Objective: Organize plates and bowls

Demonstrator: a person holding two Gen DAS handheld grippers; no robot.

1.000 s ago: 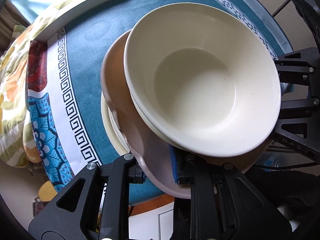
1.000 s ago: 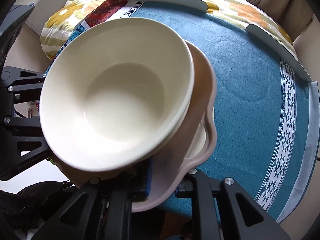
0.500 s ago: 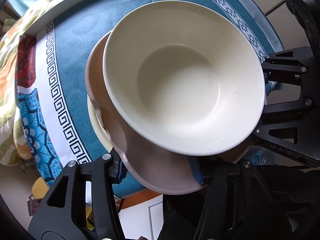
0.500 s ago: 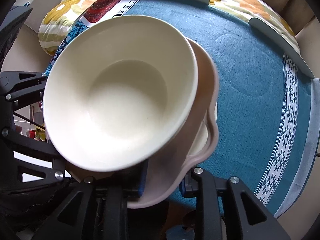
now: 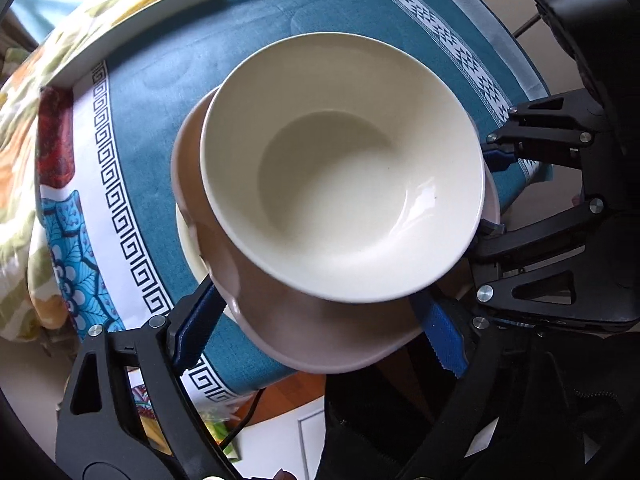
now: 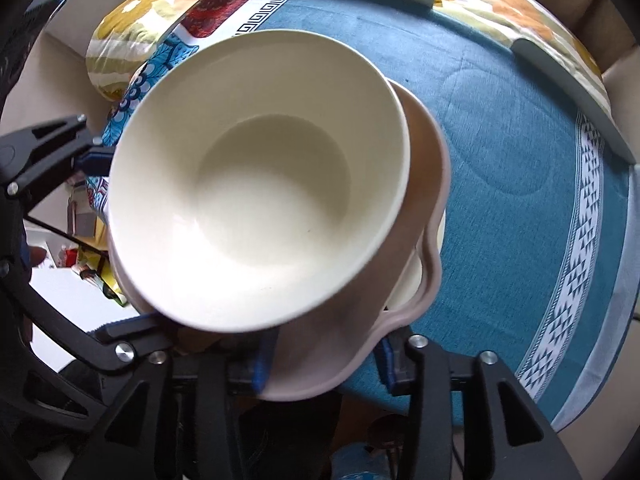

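Across the bench (image 5: 160, 92), a teal cloth (image 5: 248, 32) with a white key-pattern border is spread, and a flowered fabric (image 5: 36, 128) is seen past its edge at nine o'clock in the left wrist view. Near the bench's six o'clock edge a stack of dishes is set: a cream plate (image 5: 190, 248) at the bottom, showing only as a sliver at eight o'clock, a pinkish-brown wavy-rimmed plate (image 5: 280, 320) over it, and a cream bowl (image 5: 340, 168) on top, sitting upright and empty. The pinkish plate overhangs the bench edge toward six o'clock.

The left claw (image 5: 320, 320) is held pointing steeply down over the stack's near rim. Its jaws have just been opening and are now spread wide, one blue pad at seven o'clock and the other at five o'clock of the stack; the pinkish plate's rim lies between them, and no pad is seen pressing on it.

In the right wrist view the same cream bowl (image 6: 260, 176) fills the centre, with the pinkish plate (image 6: 424, 184) showing from two to six o'clock and the teal cloth (image 6: 520, 140) beyond. The right claw (image 6: 324, 356) points straight down at six o'clock. Its jaws have also just been opening and are parted to a moderate gap; the plate's rim stands between the pads, and whether the left pad touches it cannot be told. The right pad is clear of it.
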